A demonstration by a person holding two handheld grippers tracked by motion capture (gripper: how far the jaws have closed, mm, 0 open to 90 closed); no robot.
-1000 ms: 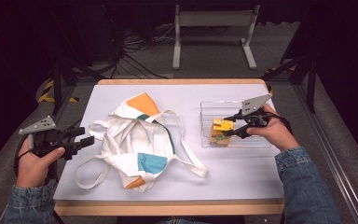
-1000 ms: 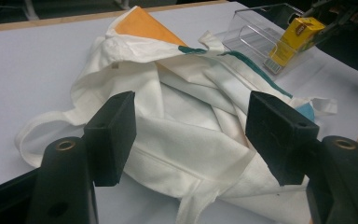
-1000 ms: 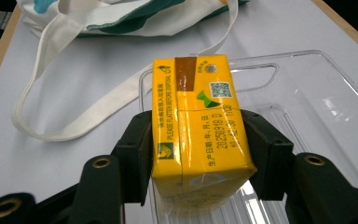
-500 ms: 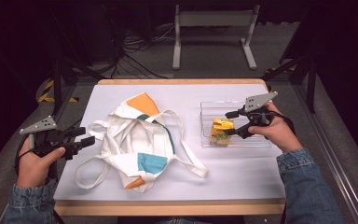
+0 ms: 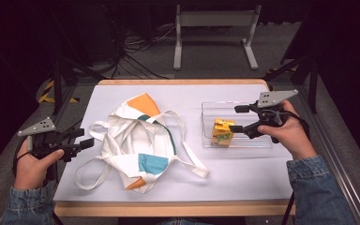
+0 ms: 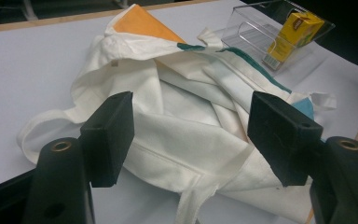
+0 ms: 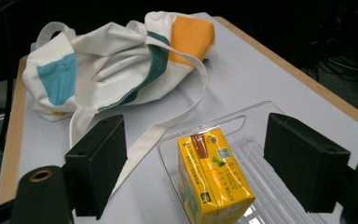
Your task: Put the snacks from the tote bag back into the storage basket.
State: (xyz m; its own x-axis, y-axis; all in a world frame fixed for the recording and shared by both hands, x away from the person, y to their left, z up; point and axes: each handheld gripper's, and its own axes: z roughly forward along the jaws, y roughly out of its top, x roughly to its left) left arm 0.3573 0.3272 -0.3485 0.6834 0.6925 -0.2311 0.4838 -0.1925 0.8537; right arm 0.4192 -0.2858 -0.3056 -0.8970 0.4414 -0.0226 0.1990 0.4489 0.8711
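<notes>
A white cloth tote bag point(image 5: 138, 138) with orange, teal and blue patches lies crumpled in the middle of the table point(image 5: 187, 96); it also shows as the bag point(image 6: 177, 107) and the bag point(image 7: 121, 60). A yellow juice carton point(image 5: 221, 132) stands upright in a clear plastic tray point(image 5: 258, 143) at the right. My right gripper point(image 5: 238, 119) is open, a short way behind the carton point(image 7: 212, 179), its jaws wider than the carton. My left gripper point(image 5: 80, 138) is open at the bag's left edge, jaws just short of the cloth and holding nothing.
The tote's long straps point(image 5: 190, 152) trail toward the tray and the front edge. A loop of strap point(image 5: 91, 171) lies at the front left. The tray point(image 6: 265, 37) sits at the table's right side. A metal stand point(image 5: 214, 33) is on the floor beyond the table.
My right gripper has drawn back a little to the right from the carton. The left gripper and the bag have not moved.
</notes>
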